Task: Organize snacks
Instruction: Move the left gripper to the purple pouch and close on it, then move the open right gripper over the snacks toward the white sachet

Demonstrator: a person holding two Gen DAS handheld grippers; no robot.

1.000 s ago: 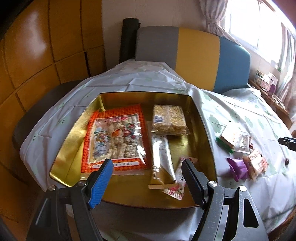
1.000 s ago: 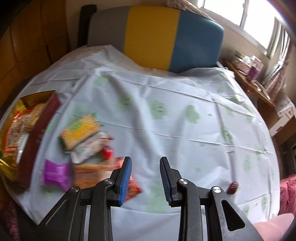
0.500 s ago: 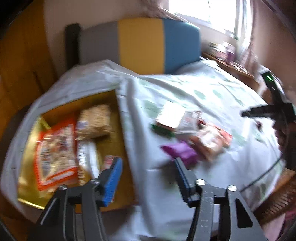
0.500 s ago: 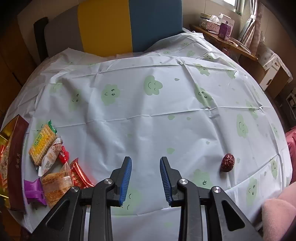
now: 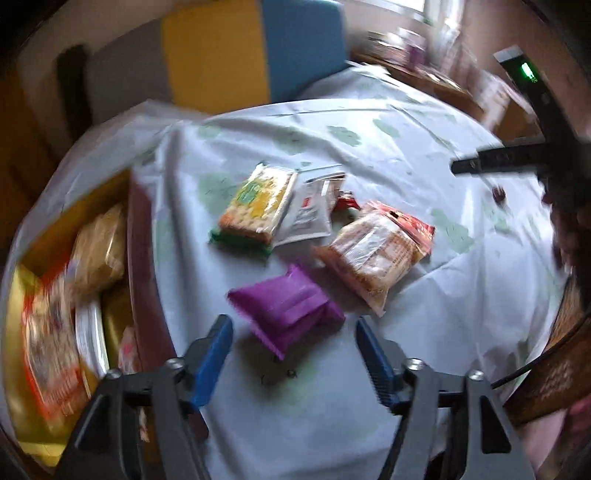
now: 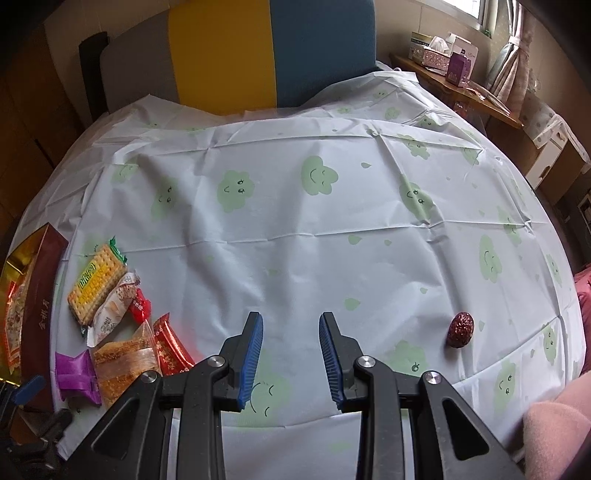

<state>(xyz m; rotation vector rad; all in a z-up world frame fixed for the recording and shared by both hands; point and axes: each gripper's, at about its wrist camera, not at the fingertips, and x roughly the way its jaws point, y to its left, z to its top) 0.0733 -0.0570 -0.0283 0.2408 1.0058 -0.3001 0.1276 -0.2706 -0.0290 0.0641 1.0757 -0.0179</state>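
White tablecloth, cloud-printed. Left gripper tilted down over purple packet, jaws just widening, empty. Right gripper narrowly apart, empty; date well aside.

- The worktop is round and covered by a pale, creased cloth printed with green smiling clouds.
- At the far side stands a chair whose back is striped grey, yellow and blue.
- Wooden panelling fills the left, in shadow.
- Far right, a low wooden shelf carries tissue boxes and a purple carton.
- Daylight enters from a window at the upper right, beside a patterned curtain.
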